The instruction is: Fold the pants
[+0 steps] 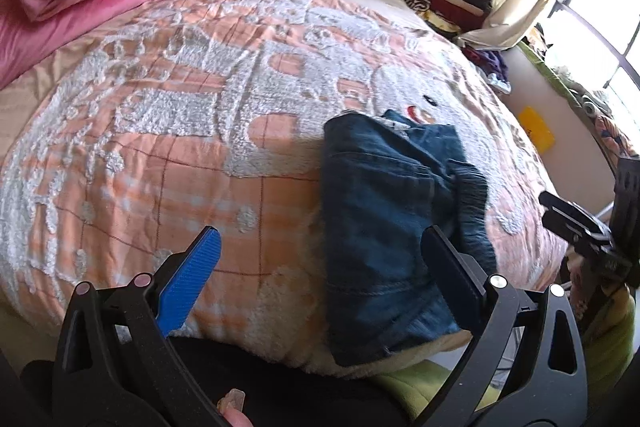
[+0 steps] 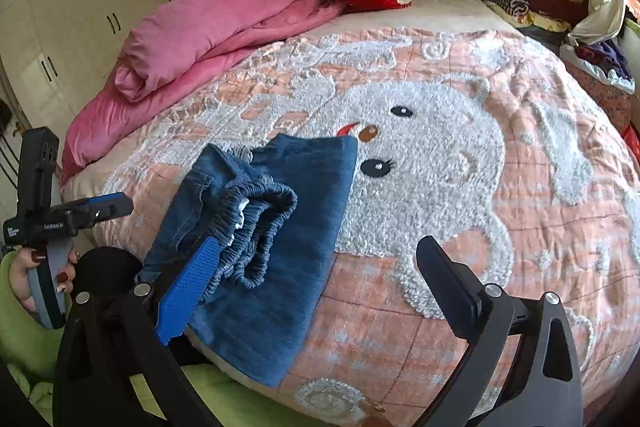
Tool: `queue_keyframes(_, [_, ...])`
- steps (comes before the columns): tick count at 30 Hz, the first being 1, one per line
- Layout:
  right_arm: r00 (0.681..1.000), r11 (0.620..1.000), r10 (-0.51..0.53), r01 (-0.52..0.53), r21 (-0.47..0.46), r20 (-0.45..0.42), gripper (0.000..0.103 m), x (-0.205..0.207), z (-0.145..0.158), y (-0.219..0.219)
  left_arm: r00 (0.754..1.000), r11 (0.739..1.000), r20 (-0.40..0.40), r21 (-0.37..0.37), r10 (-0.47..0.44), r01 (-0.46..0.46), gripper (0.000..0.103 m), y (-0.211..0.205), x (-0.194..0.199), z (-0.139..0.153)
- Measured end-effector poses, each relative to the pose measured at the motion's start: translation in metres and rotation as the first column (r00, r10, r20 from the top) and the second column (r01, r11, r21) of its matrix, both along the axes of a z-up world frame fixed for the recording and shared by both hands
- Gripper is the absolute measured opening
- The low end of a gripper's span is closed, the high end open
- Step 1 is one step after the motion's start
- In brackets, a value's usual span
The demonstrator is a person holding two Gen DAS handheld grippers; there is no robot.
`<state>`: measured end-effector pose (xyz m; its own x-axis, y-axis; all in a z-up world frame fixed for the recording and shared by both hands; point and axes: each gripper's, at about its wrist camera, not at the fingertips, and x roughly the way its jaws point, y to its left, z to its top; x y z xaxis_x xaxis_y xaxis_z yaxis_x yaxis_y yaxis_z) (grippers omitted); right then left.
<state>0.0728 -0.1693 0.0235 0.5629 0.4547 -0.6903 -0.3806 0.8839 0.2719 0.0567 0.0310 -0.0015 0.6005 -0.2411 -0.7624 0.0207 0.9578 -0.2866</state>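
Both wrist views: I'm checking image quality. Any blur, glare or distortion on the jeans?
Left wrist: jeans slightly blurred, window blown out, fisheye bulges the bed. Right wrist: jeans sharp, evenly lit, same bulge.

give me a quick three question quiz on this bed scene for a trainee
1. True or false: the left hand-held gripper is clamped on the jeans.
2. Multiple choice: where is the pink duvet? A) bunched up at the far side of the bed, near the headboard B) spread under the jeans C) on the floor
3. Short answer: which part of the folded jeans lies on top, facing the right hand-held gripper?

Key:
1. False; its jaws stand wide open with nothing pressed between them.
2. A
3. The gathered elastic waistband.
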Motion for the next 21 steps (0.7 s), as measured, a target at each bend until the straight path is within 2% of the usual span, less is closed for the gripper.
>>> queue_keyframes(12, [0.994, 1.0, 0.009, -0.011, -0.016, -0.109, 0.098, 0.019, -0.037, 0.019, 0.997, 0.999, -0.063, 0.027, -0.033, 0.035, 0.093, -0.018, 0.027, -0.023])
queue_keyframes(21, [0.99, 1.0, 0.03, -0.031, -0.005, -0.141, 0.097, 0.029, -0.05, 0.029, 0.993, 0.996, -0.103, 0.049, -0.063, 0.069, 0.093, -0.033, 0.047, -0.039])
